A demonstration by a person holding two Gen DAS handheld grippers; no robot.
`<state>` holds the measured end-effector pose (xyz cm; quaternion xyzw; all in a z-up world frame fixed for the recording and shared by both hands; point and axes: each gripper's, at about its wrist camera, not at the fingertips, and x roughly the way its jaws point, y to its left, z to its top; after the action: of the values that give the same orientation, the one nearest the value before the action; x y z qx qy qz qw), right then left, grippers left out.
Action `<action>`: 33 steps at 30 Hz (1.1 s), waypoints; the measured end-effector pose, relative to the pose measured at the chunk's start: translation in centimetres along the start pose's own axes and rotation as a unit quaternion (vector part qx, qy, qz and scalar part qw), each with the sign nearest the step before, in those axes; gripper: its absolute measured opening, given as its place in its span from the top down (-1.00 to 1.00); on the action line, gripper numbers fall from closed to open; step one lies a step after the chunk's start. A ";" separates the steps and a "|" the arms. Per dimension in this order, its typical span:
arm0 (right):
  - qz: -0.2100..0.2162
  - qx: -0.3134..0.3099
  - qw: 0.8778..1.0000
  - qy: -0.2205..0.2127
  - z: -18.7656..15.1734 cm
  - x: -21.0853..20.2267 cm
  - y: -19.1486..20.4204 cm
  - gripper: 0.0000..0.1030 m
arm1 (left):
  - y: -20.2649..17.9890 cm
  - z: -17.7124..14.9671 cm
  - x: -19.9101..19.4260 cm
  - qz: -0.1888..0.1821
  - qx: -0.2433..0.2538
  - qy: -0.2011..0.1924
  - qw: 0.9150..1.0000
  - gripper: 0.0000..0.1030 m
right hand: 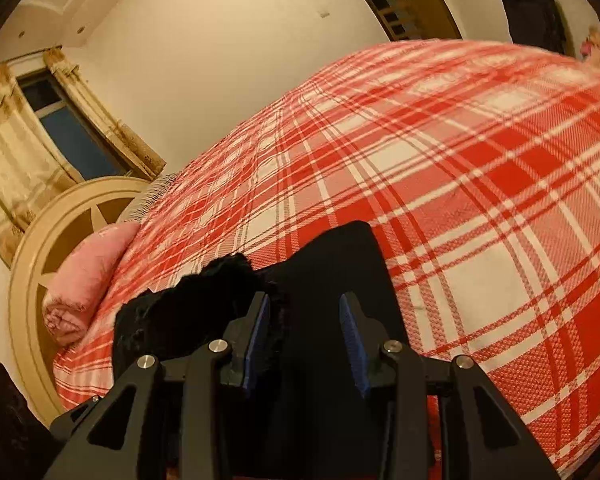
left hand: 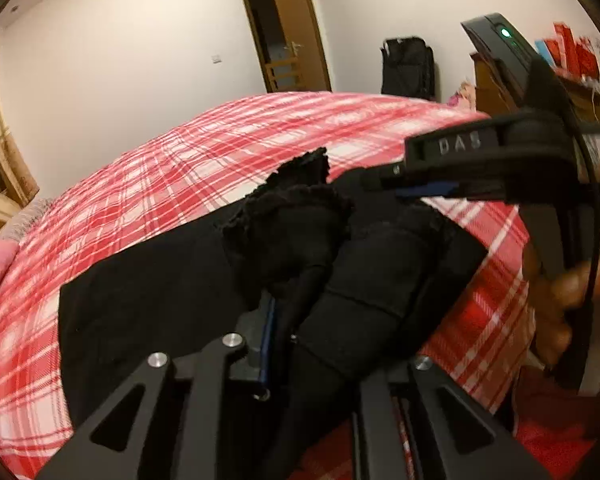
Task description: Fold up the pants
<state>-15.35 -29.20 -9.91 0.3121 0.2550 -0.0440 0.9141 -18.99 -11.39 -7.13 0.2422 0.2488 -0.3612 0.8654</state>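
We have the black pants (left hand: 148,304) lying on the red plaid bed (left hand: 148,168), low in the frame, bunched where we lift them. Our left claw (left hand: 284,320) is clamped on a raised fold, probably to carry it over. In the right wrist view our right claw (right hand: 306,336) stands apart over the pants (right hand: 332,272), likely ready to take the edge.

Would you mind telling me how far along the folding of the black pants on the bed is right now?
Partly done, it seems. The black pants lie on the plaid bedspread with part already flat. In hand: the left tongs look closed on a bunched fold, though dark cloth hides one finger; the right tongs stand open over the fabric. Left: the frilly hem is crumpled, so smoothing and final folds remain.
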 end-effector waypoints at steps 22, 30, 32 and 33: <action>0.173 0.130 0.974 0.064 -0.2 -0.2 -1.1 -0.50 | 5.5 -2.6 -6.4 -0.110 -0.015 -0.005 0.994 -0.90; 0.123 0.031 0.987 0.101 -2.5 1.8 0.8 -0.61 | 12.8 -3.7 -6.7 -0.062 -0.153 -0.004 0.986 -1.00; 0.121 -0.011 0.989 0.090 -3.4 1.8 2.0 -0.61 | 15.0 -4.5 -6.3 -0.050 -0.215 0.002 0.975 -1.00; 0.130 -0.020 0.987 0.094 -3.8 1.9 2.2 -0.61 | 15.9 -5.0 -6.1 -0.048 -0.242 0.002 0.969 -1.00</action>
<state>-14.87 -25.06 -12.24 0.3269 0.2982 0.1098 0.8900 -12.19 4.57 -3.36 0.0136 0.3417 -0.3313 0.8794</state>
